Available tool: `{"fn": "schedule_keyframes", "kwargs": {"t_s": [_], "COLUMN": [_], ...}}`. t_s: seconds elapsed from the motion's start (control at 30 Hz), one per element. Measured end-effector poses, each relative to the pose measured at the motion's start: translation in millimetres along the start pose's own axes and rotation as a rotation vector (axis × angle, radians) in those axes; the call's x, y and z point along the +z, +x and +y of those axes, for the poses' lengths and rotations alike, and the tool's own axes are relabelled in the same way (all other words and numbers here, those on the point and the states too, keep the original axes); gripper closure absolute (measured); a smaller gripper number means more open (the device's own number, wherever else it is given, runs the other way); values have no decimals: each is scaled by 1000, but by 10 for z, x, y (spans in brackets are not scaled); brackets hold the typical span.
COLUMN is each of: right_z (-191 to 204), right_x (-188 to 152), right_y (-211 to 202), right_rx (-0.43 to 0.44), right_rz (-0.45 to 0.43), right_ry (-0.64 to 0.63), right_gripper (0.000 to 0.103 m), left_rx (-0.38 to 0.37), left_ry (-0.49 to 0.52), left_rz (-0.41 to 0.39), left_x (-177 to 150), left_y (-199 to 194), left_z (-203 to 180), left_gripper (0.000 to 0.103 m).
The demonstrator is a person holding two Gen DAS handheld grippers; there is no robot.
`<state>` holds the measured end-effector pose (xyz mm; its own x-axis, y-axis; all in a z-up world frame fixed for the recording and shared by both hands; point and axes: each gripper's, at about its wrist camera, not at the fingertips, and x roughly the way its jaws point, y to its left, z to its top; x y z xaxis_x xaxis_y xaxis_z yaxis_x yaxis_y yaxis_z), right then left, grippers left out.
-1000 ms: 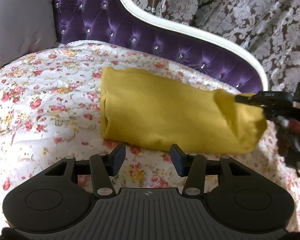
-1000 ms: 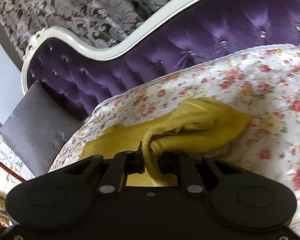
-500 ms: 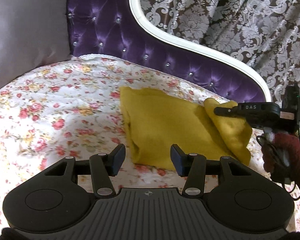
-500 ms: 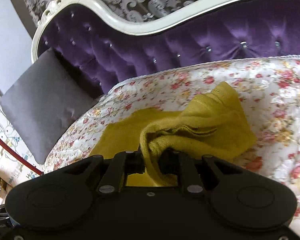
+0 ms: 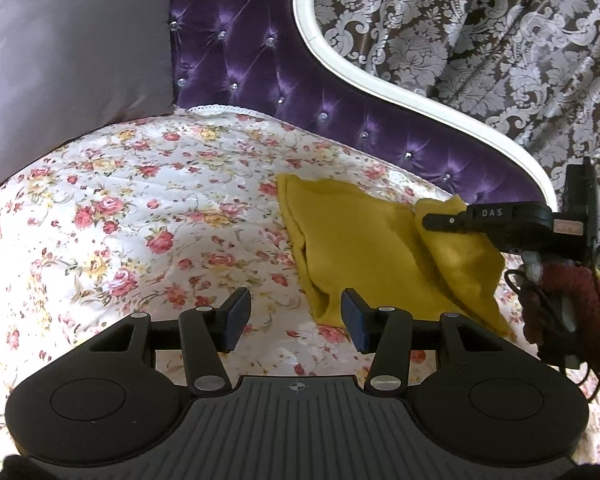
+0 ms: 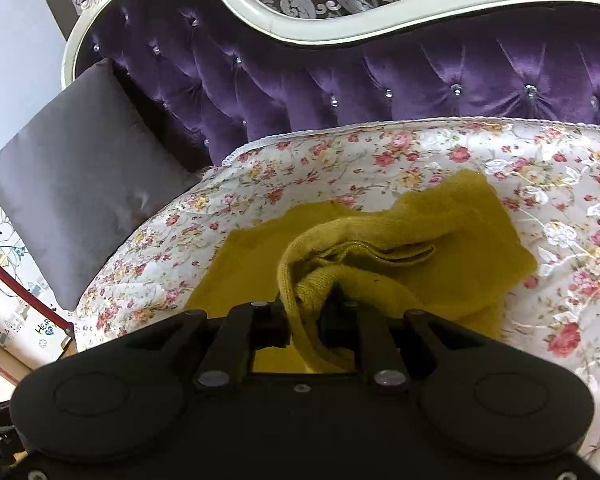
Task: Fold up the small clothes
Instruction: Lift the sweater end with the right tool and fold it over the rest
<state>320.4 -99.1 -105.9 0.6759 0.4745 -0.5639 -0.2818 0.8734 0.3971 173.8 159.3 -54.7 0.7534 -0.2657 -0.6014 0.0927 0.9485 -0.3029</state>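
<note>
One yellow knit garment (image 5: pixel 364 248) lies half-folded on the floral bedspread (image 5: pixel 140 208), just ahead and right of the left gripper (image 5: pixel 295 316), its long axis running from near that gripper's right finger away toward the purple tufted headboard (image 5: pixel 260 72). The right gripper (image 6: pixel 306 312) is clamped on a bunched edge of the garment, that end lifted and doubled over the flat part; the left gripper's jaws stand apart with nothing between them, over bare bedspread. Count: one garment, two grippers, one grey cushion (image 6: pixel 80 172) far left of the right gripper.
</note>
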Motion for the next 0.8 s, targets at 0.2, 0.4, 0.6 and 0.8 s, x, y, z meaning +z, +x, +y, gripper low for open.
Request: {"fn": "schedule_keyframes", "kwargs": {"t_s": [0.2, 0.4, 0.6, 0.8], "right_z": [189, 354, 410, 317], "right_x": [23, -84, -230, -362], "right_y": [150, 295, -152, -549], "right_rx": [8, 76, 189, 93], "right_rz": [17, 29, -110, -178], "right_ry": [-35, -118, -178, -219], "right_gripper": [80, 56, 49, 49], "left_rx": [4, -5, -10, -57], "left_ry": [-4, -17, 8, 31], "left_rz": [6, 20, 23, 32], "left_x": [-1, 7, 111, 311], "left_y": [10, 39, 87, 239], "left_z": [27, 56, 48, -58], "left_gripper": [55, 54, 51, 51]}}
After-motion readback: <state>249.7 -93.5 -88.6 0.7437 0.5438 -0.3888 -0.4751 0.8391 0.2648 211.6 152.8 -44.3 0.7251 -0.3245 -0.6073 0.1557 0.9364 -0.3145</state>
